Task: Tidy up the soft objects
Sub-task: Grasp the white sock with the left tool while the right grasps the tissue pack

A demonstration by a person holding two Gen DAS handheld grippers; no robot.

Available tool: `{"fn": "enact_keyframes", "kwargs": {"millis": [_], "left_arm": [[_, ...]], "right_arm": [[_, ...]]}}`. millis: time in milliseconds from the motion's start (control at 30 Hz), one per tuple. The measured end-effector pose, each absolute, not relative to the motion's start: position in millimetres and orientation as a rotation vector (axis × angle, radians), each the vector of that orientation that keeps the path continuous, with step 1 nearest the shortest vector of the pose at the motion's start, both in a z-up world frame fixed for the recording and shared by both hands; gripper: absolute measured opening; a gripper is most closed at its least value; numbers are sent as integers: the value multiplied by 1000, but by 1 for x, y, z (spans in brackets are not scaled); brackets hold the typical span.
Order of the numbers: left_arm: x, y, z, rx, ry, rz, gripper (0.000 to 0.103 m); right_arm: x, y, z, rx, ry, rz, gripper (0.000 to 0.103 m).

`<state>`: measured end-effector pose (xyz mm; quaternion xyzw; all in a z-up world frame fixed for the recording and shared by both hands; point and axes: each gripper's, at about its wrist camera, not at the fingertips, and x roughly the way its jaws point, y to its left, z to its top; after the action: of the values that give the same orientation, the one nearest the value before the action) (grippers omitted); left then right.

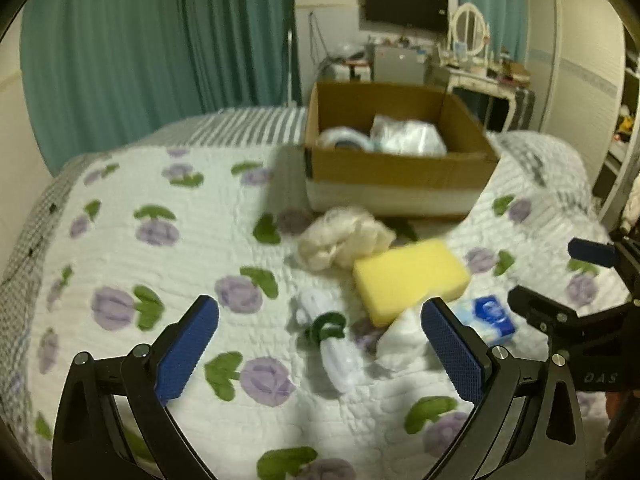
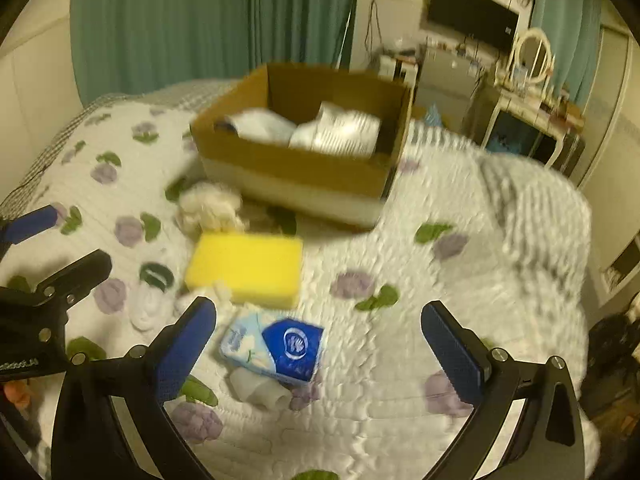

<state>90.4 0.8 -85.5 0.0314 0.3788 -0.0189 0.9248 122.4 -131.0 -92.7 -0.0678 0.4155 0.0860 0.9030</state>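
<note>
A cardboard box (image 1: pixel 400 168) (image 2: pixel 296 164) stands on the bed and holds white soft items (image 1: pixel 408 136). In front of it lie a cream fluffy ball (image 1: pixel 344 240) (image 2: pixel 208 210), a yellow sponge (image 1: pixel 408 280) (image 2: pixel 246 270), a blue tissue pack (image 1: pixel 490 316) (image 2: pixel 276 346), a white rolled cloth with a green band (image 1: pixel 332 340) (image 2: pixel 154 288) and a white cloth (image 1: pixel 400 344). My left gripper (image 1: pixel 320 348) is open above the rolled cloth. My right gripper (image 2: pixel 318 350) is open above the tissue pack; it also shows in the left wrist view (image 1: pixel 560 280).
The bed has a white quilt (image 1: pixel 160 264) with purple flowers. Teal curtains (image 1: pixel 160 48) hang behind it. A dressing table (image 1: pixel 480 72) and a wall screen (image 1: pixel 406 4) stand at the back right. A small white object (image 2: pixel 260 390) lies by the tissue pack.
</note>
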Motion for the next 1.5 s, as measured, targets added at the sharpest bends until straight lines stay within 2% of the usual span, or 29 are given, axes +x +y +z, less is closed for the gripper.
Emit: {"fn": "enact_keyframes", "kwargs": {"millis": [133, 233, 300, 433, 500, 533, 567, 600, 700, 1133, 1500], "left_arm": [[97, 3, -113, 69, 842, -50, 101], [101, 1, -127, 82, 872, -56, 94], [104, -1, -135, 74, 904, -77, 83], [108, -1, -144, 65, 939, -71, 68], [112, 1, -148, 54, 953, -67, 53], [113, 1, -151, 52, 964, -71, 51], [114, 1, -154, 47, 972, -77, 43], [114, 1, -155, 44, 977, -81, 31], [112, 2, -156, 32, 976, -96, 16], [91, -1, -107, 44, 893, -95, 13], [81, -11, -19, 41, 735, -152, 13]], "right_arm": [[128, -129, -127, -137, 919, 206, 103], [134, -125, -142, -129, 962, 239, 103], [135, -121, -147, -123, 968, 249, 103], [134, -114, -154, -120, 983, 287, 101], [136, -110, -160, -127, 1003, 296, 87], [137, -109, -163, -124, 1013, 302, 84], [137, -108, -166, -121, 1024, 306, 81], [137, -108, -167, -122, 1022, 302, 79], [133, -109, -162, -111, 992, 302, 77], [111, -124, -122, -90, 872, 275, 72], [99, -135, -28, -99, 721, 261, 67]]}}
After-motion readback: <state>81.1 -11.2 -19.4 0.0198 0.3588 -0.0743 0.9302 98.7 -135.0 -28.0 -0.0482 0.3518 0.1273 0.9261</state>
